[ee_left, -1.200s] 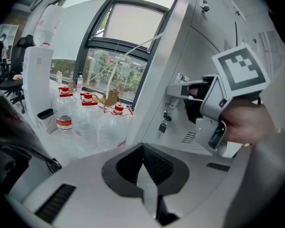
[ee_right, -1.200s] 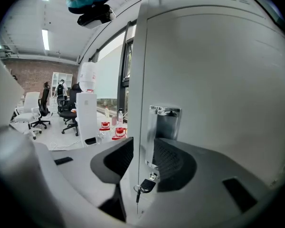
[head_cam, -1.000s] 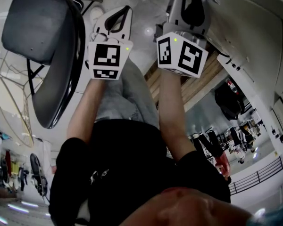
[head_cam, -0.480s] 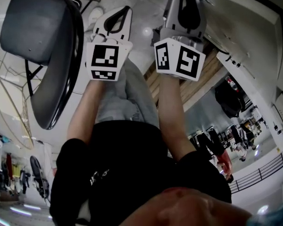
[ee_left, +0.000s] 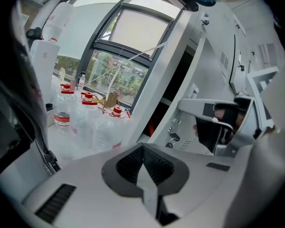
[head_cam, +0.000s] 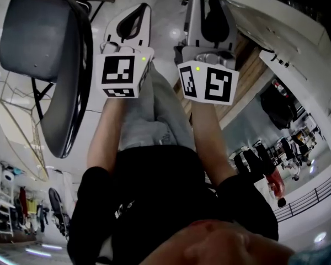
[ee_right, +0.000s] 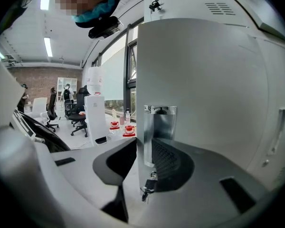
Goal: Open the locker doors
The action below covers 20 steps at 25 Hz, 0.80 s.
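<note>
From the head view, my left claw (head_cam: 133, 24) and right claw (head_cam: 207, 15) are side by side, both aimed away from me. The white locker (head_cam: 289, 37) is on the right claw's side and a grey chair (head_cam: 41, 32) is on the left's, so the right hand is the nearer one to the job.

In the left gripper view, the left claw's pads meet with nothing between them. It looks past water bottles (ee_left: 88, 115) on a worktop (ee_left: 61, 151) by the window, and the right claw shows off to its right, against the locker front.

In the right gripper view, the locker door (ee_right: 204, 89) stands upright with its free edge running top to bottom through the claw. The jaws have just been closing on it, and the pads now sit on either side of that edge. They are level with the metal handle plate (ee_right: 160, 127), and the key (ee_right: 147, 190) hangs just below. The door's face spreads away to the right, so I judge the hinge is on that side. The pull should come back toward me and arc rightward.
</note>
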Available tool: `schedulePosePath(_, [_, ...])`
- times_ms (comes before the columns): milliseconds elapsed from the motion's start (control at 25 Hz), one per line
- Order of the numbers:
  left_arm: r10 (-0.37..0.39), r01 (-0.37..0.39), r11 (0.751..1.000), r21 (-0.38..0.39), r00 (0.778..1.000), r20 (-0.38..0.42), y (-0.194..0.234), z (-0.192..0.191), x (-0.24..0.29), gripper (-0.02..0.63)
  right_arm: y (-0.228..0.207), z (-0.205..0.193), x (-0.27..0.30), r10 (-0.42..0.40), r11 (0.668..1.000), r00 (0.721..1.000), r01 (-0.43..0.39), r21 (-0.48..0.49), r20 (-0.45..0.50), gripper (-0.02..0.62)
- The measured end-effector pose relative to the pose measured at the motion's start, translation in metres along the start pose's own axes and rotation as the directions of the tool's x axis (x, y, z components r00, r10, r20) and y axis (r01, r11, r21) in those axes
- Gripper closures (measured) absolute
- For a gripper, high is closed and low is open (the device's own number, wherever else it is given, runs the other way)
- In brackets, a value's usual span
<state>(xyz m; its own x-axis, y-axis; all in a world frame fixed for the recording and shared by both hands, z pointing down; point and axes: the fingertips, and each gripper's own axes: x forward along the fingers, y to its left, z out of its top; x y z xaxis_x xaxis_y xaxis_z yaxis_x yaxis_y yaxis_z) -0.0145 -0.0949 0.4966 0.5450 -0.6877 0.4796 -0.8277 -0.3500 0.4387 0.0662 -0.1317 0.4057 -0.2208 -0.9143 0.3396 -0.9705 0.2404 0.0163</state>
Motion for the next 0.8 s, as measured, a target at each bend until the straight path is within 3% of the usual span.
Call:
schedulePosePath(480, [0.040, -0.040, 0.999, 0.004, 0.999, -0.012, 0.010, -0.022, -0.033, 0.595, 0.005, -0.006, -0.023, -0.005, 0.999, 1.000, 0.005, 0.035, 0.013, 0.489])
schedulePosePath(800, [0.039, -0.037, 0.997, 0.065, 0.999, -0.030, -0.025, -0.042, -0.055, 0.595, 0.006, -0.012, -0.046, 0.008, 0.995, 1.000, -0.009, 0.097, 0.009, 0.488])
